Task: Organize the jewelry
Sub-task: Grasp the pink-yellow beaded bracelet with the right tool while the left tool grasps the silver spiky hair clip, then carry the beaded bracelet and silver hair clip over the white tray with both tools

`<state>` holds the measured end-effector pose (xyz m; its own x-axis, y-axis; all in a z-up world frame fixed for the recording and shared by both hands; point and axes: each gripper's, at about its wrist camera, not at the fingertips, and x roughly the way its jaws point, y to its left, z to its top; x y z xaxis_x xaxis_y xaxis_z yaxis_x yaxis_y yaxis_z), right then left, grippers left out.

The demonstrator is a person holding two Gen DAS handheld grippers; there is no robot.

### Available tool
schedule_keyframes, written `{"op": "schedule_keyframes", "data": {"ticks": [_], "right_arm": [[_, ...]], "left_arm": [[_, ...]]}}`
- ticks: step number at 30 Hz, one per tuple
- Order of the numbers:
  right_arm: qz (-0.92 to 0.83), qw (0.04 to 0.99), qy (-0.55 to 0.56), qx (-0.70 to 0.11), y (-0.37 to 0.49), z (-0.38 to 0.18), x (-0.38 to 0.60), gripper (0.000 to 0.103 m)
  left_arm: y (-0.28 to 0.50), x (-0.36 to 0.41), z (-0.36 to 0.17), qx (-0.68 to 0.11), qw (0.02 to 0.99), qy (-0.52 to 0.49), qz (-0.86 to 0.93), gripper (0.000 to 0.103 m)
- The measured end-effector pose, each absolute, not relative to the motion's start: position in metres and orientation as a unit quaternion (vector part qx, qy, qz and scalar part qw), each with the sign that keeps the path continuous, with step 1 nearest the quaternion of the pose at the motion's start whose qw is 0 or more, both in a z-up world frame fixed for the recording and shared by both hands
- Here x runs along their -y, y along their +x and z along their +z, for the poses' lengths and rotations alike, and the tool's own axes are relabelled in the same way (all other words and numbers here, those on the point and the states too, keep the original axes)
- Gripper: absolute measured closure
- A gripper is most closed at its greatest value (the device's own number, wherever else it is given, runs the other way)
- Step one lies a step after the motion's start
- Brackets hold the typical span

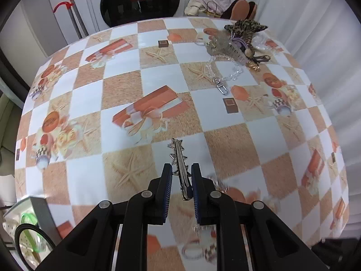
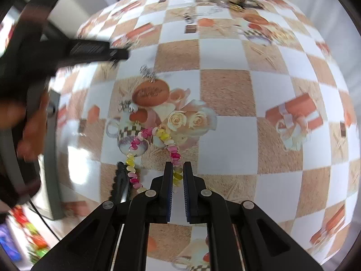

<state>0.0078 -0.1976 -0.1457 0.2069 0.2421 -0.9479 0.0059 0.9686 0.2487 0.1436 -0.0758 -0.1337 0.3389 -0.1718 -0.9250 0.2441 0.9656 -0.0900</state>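
My left gripper point(image 1: 181, 169) is shut on a silver hair clip with star shapes point(image 1: 179, 162), held above the checkered tablecloth point(image 1: 126, 85). My right gripper point(image 2: 178, 169) is shut on a pink, yellow and white bead bracelet point(image 2: 153, 135), whose loop lies on the cloth ahead of the fingers. The left gripper shows blurred at the upper left of the right wrist view point(image 2: 97, 49). Two small silver pieces point(image 2: 147, 72) lie beyond the bracelet. A pile of jewelry and hair accessories point(image 1: 239, 43) sits at the table's far right, with a clear bead chain and silver clasp point(image 1: 222, 85).
A black toothed hair clip point(image 2: 120, 180) lies left of my right gripper. A box with green and black items point(image 1: 27, 232) stands at the table's near left edge. A washing machine door point(image 1: 140, 0) and clothes point(image 1: 209, 2) lie beyond the far edge.
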Motion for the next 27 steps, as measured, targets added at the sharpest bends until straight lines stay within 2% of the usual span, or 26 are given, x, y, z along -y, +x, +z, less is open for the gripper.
{"op": "schedule_keyframes", "data": {"ticks": [11, 27], "right_arm": [[0.078, 0.756, 0.176, -0.625, 0.005, -0.125, 0.224, 0.094], [0.157, 0.743, 0.179, -0.625, -0.003, -0.086, 0.151, 0.094]], "left_arm": [[0.097, 0.037, -0.102, -0.544, 0.831, 0.002, -0.116, 0.081], [0.018, -0.063, -0.078, -0.537, 0.841, -0.045, -0.038, 0.081]]}}
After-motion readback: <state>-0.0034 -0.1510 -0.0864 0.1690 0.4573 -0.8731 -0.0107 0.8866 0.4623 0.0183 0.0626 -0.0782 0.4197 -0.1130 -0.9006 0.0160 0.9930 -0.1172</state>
